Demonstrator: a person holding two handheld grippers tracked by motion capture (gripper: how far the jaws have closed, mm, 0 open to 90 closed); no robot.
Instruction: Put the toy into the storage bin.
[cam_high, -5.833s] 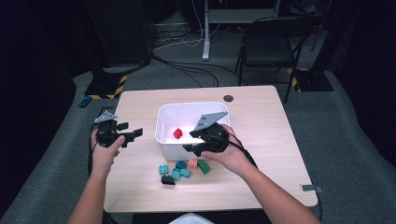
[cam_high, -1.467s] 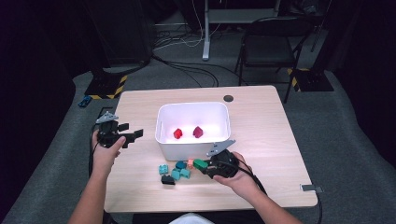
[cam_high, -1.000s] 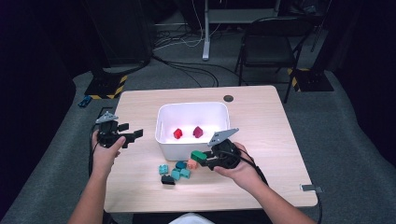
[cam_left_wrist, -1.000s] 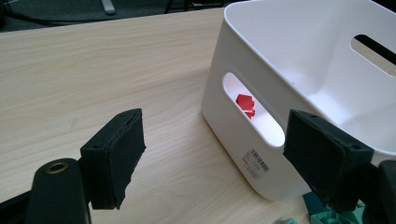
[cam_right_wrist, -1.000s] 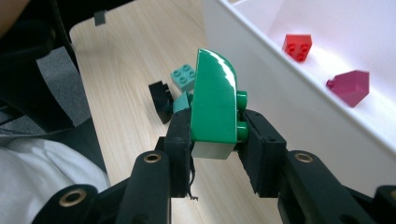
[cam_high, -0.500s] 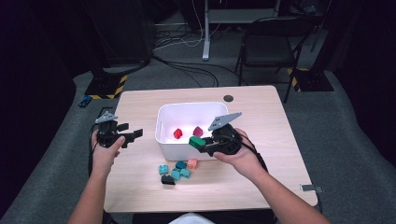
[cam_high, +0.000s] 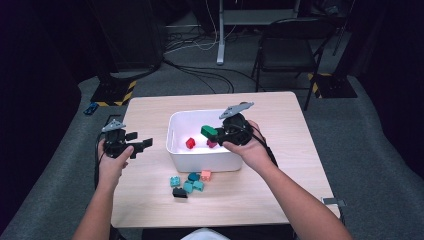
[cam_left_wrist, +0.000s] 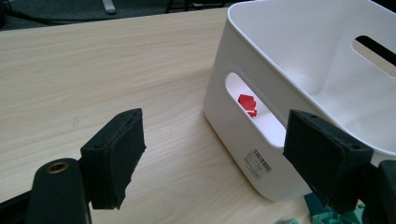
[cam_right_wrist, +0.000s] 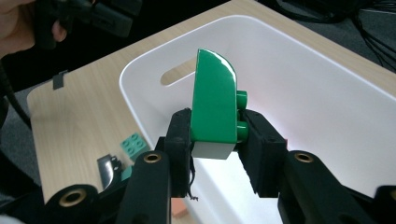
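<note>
My right gripper (cam_high: 216, 133) (cam_right_wrist: 215, 133) is shut on a green brick (cam_high: 209, 131) (cam_right_wrist: 214, 101) and holds it over the white bin (cam_high: 200, 159) (cam_right_wrist: 140, 70). Two red bricks (cam_high: 190, 143) lie on the bin's floor; one red brick (cam_left_wrist: 247, 104) shows through the bin's handle slot in the left gripper view. My left gripper (cam_high: 138, 140) (cam_left_wrist: 229, 158) hovers open to the left of the bin (cam_left_wrist: 243, 70), with nothing between its jaws. Loose bricks (cam_high: 189, 183) in teal, salmon and black lie on the table in front of the bin.
The wooden table (cam_high: 280, 125) has bare surface left and right of the bin. A folding chair (cam_high: 285, 55) and cables stand on the floor beyond the far edge. A small grey tag (cam_high: 333, 202) sits at the table's front right edge.
My right gripper picked the green brick from the loose pile and raised it up and back over the bin. The left gripper has stayed where it was, open.
</note>
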